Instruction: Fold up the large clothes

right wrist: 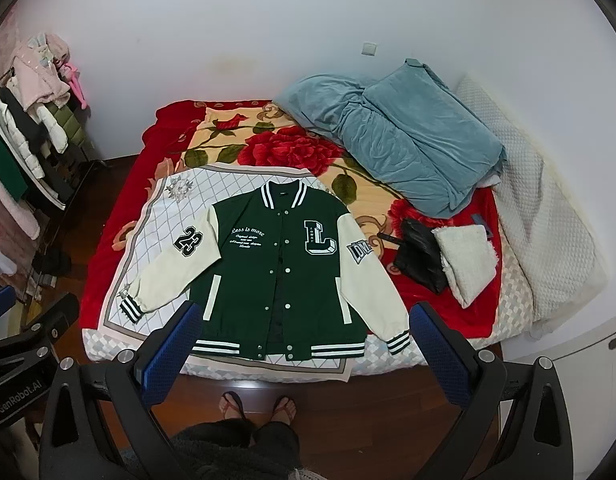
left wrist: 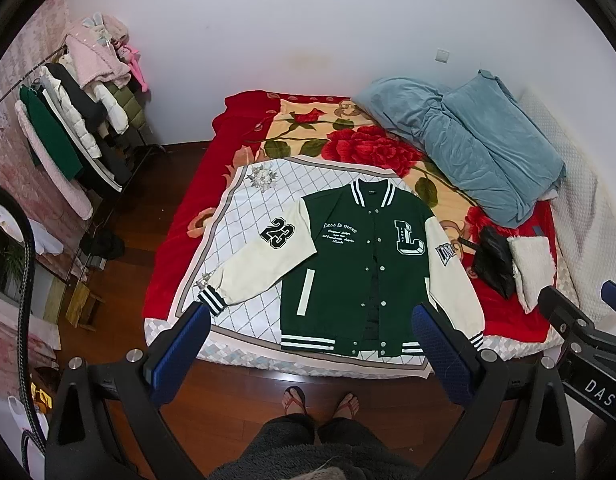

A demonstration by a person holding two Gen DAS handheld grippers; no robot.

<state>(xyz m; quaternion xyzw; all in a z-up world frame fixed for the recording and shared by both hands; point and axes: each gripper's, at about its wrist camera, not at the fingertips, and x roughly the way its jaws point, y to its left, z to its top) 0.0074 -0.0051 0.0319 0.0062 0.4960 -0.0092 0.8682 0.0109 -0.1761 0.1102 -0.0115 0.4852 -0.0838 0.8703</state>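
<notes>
A green varsity jacket (left wrist: pixel 359 264) with cream sleeves, a "23" patch and an "L" patch lies flat, front up, on a white quilted sheet (left wrist: pixel 244 216) at the near end of the bed. It also shows in the right wrist view (right wrist: pixel 280 276). My left gripper (left wrist: pixel 311 344) is open and empty, held high above the jacket's hem. My right gripper (right wrist: pixel 304 340) is open and empty too, above the hem. Both hang well clear of the cloth.
A red floral blanket (left wrist: pixel 347 140) covers the bed. A blue duvet (left wrist: pixel 479 144) is piled at the far right. A black bag (left wrist: pixel 493 264) and a white fluffy cloth (left wrist: pixel 533 264) lie right of the jacket. A clothes rack (left wrist: pixel 72 120) stands left. The person's feet (left wrist: pixel 319 400) stand at the bed's foot.
</notes>
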